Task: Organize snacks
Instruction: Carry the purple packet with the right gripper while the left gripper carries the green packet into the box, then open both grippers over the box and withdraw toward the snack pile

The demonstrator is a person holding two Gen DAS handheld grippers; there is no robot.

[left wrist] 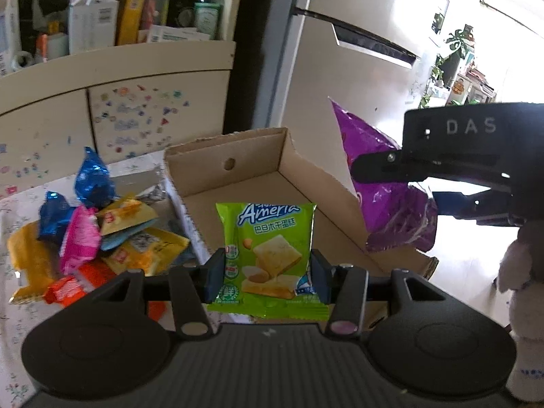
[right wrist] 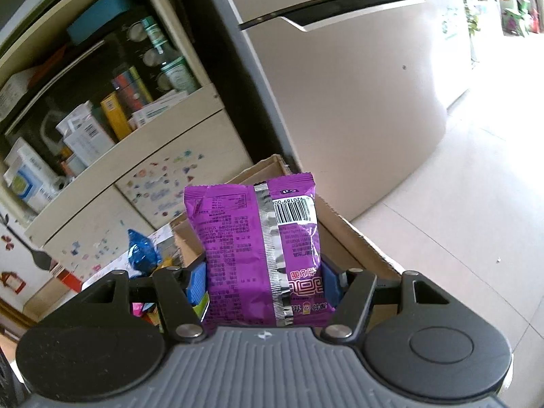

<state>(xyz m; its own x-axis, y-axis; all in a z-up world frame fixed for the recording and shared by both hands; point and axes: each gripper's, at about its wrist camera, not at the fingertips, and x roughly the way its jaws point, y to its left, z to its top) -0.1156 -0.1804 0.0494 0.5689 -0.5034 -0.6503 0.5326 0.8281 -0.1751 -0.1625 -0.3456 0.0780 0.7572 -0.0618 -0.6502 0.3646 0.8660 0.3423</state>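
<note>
My left gripper (left wrist: 268,280) is shut on a green Ameria cake packet (left wrist: 268,238), held upright above the near edge of an open cardboard box (left wrist: 238,156). My right gripper (right wrist: 264,284) is shut on a purple snack bag (right wrist: 258,248), held upright over the box (right wrist: 353,238). In the left wrist view the right gripper (left wrist: 374,170) holds the purple bag (left wrist: 384,190) above the box's right wall. A pile of loose snack packets (left wrist: 95,231) lies on the table left of the box.
A cream cabinet with stickers (left wrist: 136,115) and shelves of boxes and bottles (left wrist: 102,17) stands behind the table. A fridge (right wrist: 340,85) stands to the right. A flowered tablecloth (left wrist: 13,210) covers the table. A white plush toy (left wrist: 523,272) is at far right.
</note>
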